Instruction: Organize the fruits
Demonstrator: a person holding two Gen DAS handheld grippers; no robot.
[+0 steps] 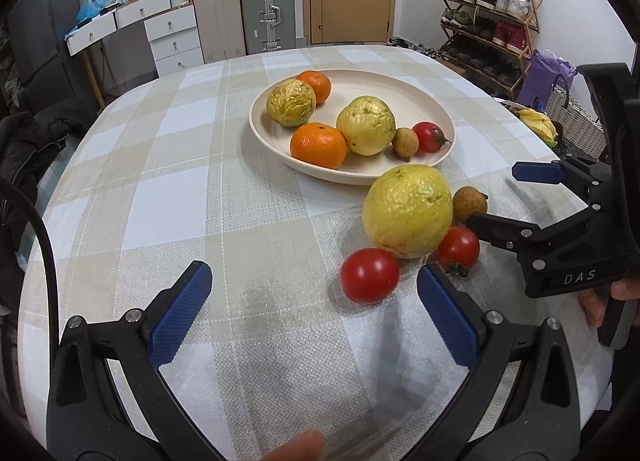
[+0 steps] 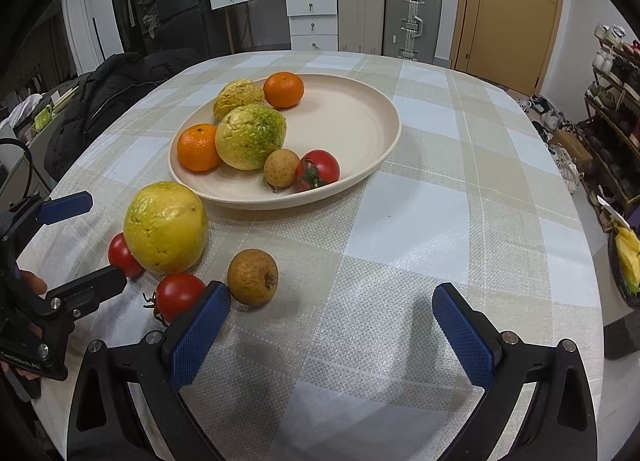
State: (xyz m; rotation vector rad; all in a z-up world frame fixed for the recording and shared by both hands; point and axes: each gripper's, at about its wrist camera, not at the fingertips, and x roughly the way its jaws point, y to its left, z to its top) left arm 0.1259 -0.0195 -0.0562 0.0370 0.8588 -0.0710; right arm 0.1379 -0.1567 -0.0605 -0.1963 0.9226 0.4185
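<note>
A cream plate (image 1: 416, 89) (image 2: 360, 117) holds two oranges, two yellow-green fruits, a small brown fruit and a tomato. On the cloth in front of it lie a big yellow fruit (image 1: 406, 217) (image 2: 166, 227), two tomatoes (image 1: 370, 275) (image 1: 458, 247) (image 2: 178, 295) (image 2: 122, 255) and a brown fruit (image 1: 470, 203) (image 2: 253, 277). My left gripper (image 1: 314, 301) (image 2: 86, 239) is open and empty, near the loose fruits. My right gripper (image 2: 332, 315) (image 1: 496, 195) is open and empty, its left finger beside a tomato and the brown fruit.
The round table has a checked cloth (image 1: 180, 189) (image 2: 440, 221). A dark jacket (image 2: 108, 101) lies at its left edge. Bananas in a basket (image 1: 538, 123) sit off the right side. Suitcases, drawers, a door and a shoe rack stand behind.
</note>
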